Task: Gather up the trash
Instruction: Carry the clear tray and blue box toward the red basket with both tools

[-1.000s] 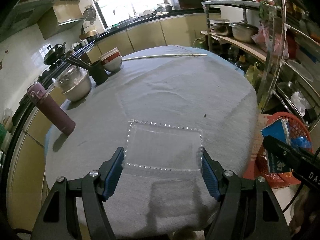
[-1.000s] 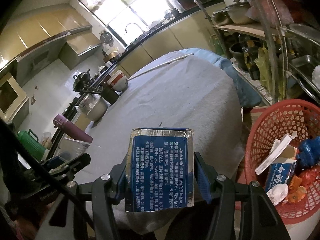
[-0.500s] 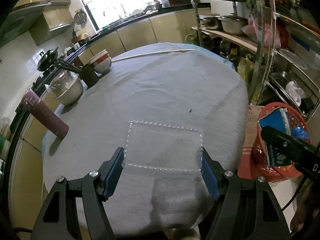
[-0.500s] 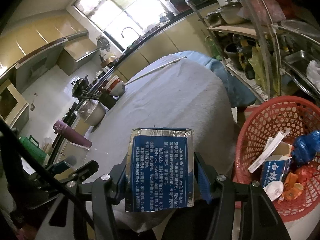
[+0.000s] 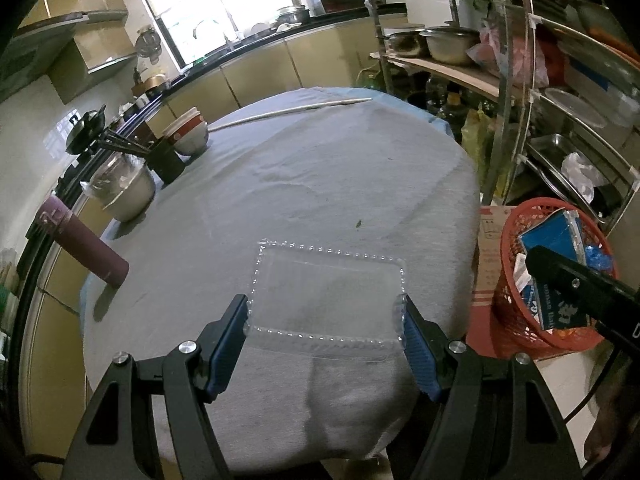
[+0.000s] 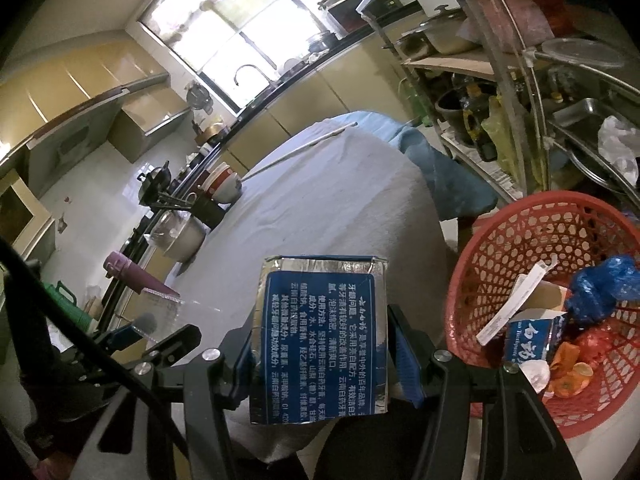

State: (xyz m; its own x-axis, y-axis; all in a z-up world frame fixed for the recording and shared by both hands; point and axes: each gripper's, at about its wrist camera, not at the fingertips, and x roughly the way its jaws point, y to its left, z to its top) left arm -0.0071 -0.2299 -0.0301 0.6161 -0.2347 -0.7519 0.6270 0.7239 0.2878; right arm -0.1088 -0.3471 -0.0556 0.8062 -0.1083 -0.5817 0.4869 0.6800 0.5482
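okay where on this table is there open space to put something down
Most of the grey tablecloth is bare, from the clear plastic tray out to the long white stick. The crowded part is the left edge: purple flask, steel pot, stacked bowls.

thermos (image 5: 82,247) | steel pot (image 5: 124,192) | stacked bowls (image 5: 188,132) | chopstick holder (image 5: 166,160)

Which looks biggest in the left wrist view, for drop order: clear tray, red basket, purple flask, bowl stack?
1. clear tray, though it is nearest the camera, so unsure
2. red basket
3. purple flask
4. bowl stack, farthest away
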